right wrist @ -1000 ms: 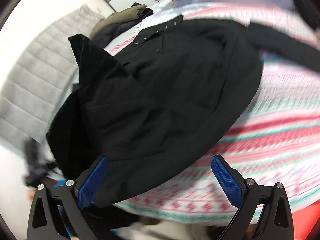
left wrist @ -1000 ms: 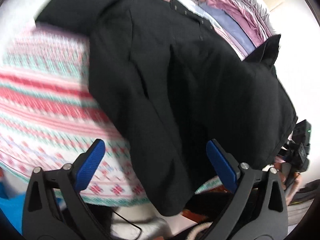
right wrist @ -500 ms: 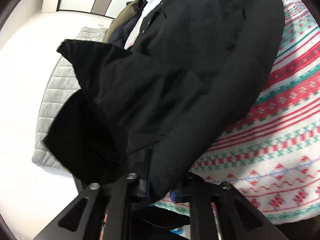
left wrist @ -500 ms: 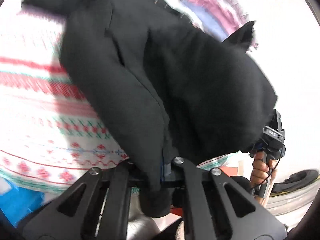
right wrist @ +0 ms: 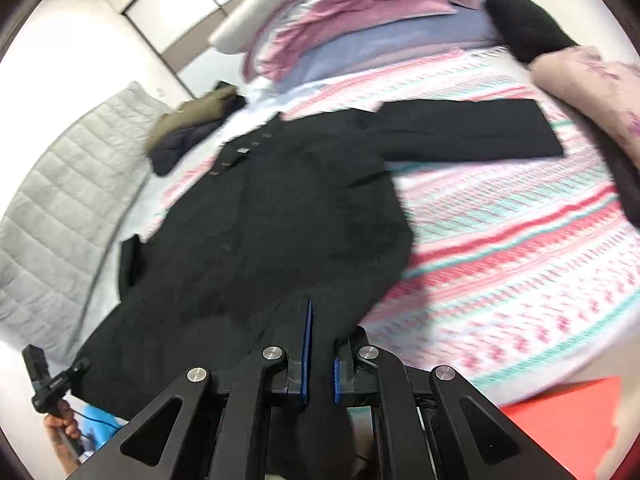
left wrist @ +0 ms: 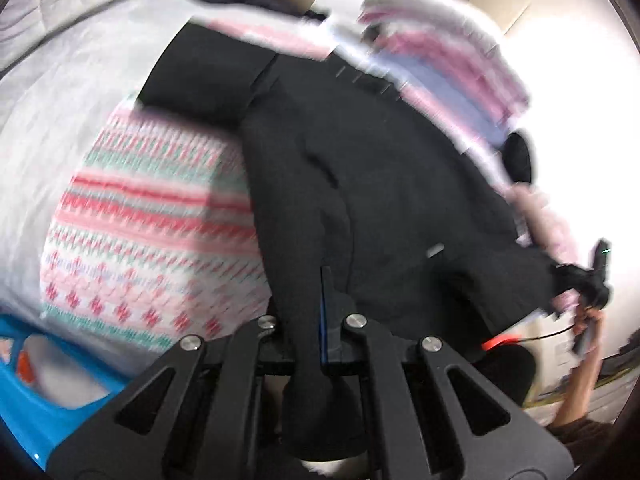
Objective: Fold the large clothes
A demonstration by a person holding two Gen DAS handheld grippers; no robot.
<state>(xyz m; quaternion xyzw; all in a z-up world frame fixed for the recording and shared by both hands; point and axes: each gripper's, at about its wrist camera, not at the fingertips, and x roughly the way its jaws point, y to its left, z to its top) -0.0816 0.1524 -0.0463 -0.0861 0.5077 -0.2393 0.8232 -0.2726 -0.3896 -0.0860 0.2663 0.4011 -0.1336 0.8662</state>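
A long black coat lies spread on a patterned pink, red and teal blanket. My left gripper is shut on the coat's near edge, with a fold of black cloth hanging down between its arms. My right gripper is shut on the same near edge of the coat, further along. One sleeve stretches out flat to the right across the blanket. Each view shows the other gripper at its side, held in a hand: the right gripper and the left gripper.
Folded pink and blue clothes are stacked at the far end. An olive and navy jacket lies beyond the coat, by a grey quilt. A pink bundle sits at the right, a blue bin and a red sheet near me.
Both grippers went from wide open to shut on the coat's near edge, then rose and pulled it. The coat now lies stretched out longer, with its sleeve showing.
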